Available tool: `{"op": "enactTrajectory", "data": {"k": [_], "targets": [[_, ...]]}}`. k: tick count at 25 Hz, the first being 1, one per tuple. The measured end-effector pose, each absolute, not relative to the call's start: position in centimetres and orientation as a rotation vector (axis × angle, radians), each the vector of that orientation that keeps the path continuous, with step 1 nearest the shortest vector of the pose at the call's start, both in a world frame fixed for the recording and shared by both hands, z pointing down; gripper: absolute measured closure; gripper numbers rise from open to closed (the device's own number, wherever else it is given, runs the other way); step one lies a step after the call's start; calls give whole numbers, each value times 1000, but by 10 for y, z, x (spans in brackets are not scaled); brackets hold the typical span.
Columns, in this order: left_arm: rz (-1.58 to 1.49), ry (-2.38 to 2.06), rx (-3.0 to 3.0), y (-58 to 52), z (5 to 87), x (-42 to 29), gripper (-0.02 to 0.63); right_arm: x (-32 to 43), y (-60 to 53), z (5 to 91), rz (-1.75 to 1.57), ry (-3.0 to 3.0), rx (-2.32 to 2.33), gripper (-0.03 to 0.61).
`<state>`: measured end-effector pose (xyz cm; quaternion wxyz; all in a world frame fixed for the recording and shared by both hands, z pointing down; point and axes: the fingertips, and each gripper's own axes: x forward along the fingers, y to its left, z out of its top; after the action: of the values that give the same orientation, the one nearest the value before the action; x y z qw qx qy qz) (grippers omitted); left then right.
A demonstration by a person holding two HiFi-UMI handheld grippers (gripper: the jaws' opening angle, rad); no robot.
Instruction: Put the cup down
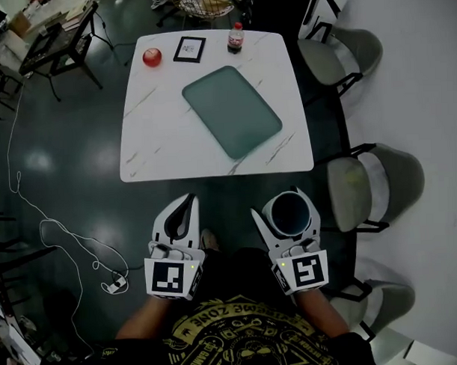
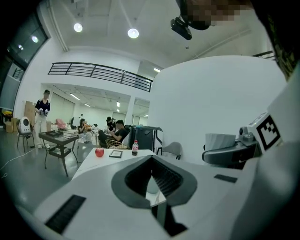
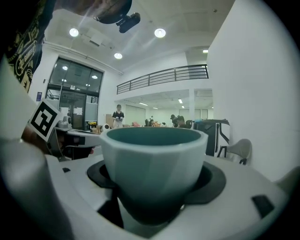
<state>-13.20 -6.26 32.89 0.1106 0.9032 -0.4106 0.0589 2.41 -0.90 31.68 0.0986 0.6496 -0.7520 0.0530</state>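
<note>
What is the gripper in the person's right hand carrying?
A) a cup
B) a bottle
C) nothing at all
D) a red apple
A: the right gripper view shows a cup clamped between the jaws of the right gripper, while the apple and the bottle stand on the table.

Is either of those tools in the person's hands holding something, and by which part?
The right hand-held gripper holds a cup upright, its jaws clamped on the cup's lower body. The left hand-held gripper is shut and empty.
</note>
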Motion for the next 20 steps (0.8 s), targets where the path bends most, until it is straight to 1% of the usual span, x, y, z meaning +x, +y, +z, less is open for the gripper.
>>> {"op": "enactTrajectory", "data": {"k": [12,20], "targets": [[126,-1287,2624,-93,322,-133,604,24,-46,315,140,-2279,1842,204],[162,-1383,2563,-117,328,-109,604,49,-83,323,149,-2353,1762,204]]}}
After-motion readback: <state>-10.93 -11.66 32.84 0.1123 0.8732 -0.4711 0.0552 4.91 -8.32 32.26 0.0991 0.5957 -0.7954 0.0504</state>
